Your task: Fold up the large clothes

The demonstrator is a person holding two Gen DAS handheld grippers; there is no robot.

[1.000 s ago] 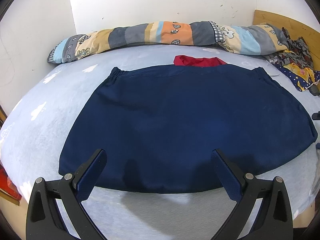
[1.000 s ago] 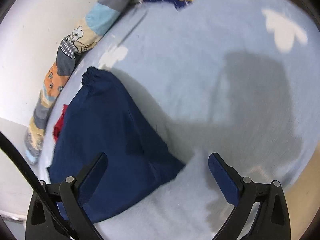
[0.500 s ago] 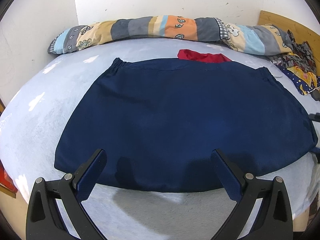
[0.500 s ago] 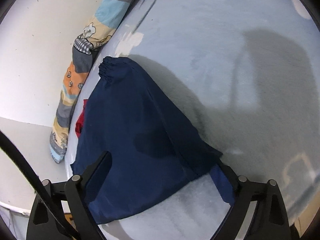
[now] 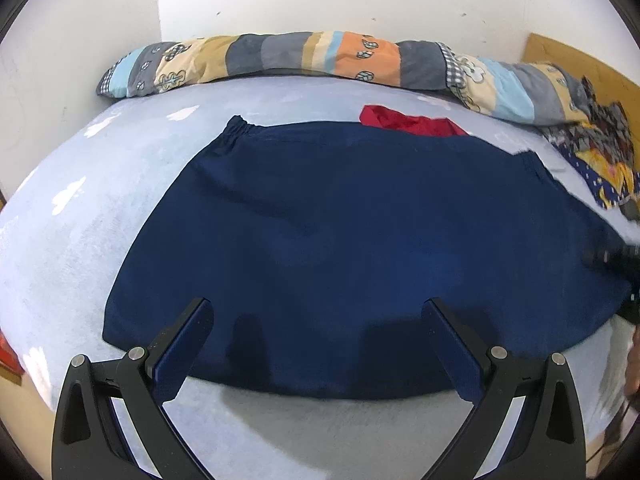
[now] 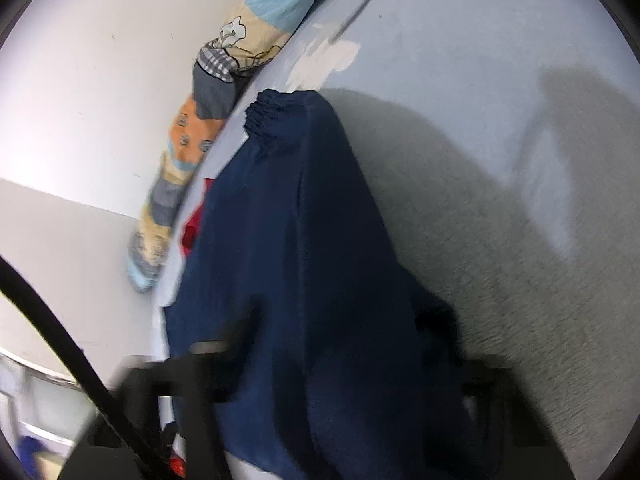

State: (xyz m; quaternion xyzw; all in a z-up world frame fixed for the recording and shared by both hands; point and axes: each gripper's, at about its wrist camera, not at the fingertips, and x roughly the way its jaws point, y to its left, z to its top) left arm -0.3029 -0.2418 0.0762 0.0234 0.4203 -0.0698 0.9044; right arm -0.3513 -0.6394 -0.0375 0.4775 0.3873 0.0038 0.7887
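A large navy garment (image 5: pixel 352 240) lies spread flat on the pale blue bed (image 5: pixel 80 216), its gathered cuffs toward the far side. My left gripper (image 5: pixel 318 344) is open and hovers over the garment's near hem, touching nothing. In the right wrist view the same navy garment (image 6: pixel 304 264) fills the middle. My right gripper (image 6: pixel 344 344) is blurred by motion, open, its fingers straddling the garment's near corner, which lies between them. It also shows as a dark blur at the right edge of the left wrist view (image 5: pixel 616 256).
A rolled patchwork quilt (image 5: pixel 320 60) lies along the wall at the far side. A red cloth (image 5: pixel 408 122) peeks out behind the garment. A pile of patterned clothes (image 5: pixel 600 160) sits at the far right by a wooden headboard (image 5: pixel 568 56).
My right gripper has moved forward over the garment's right corner, which now lies between its fingers. My left gripper has drifted slightly nearer the hem, still open.
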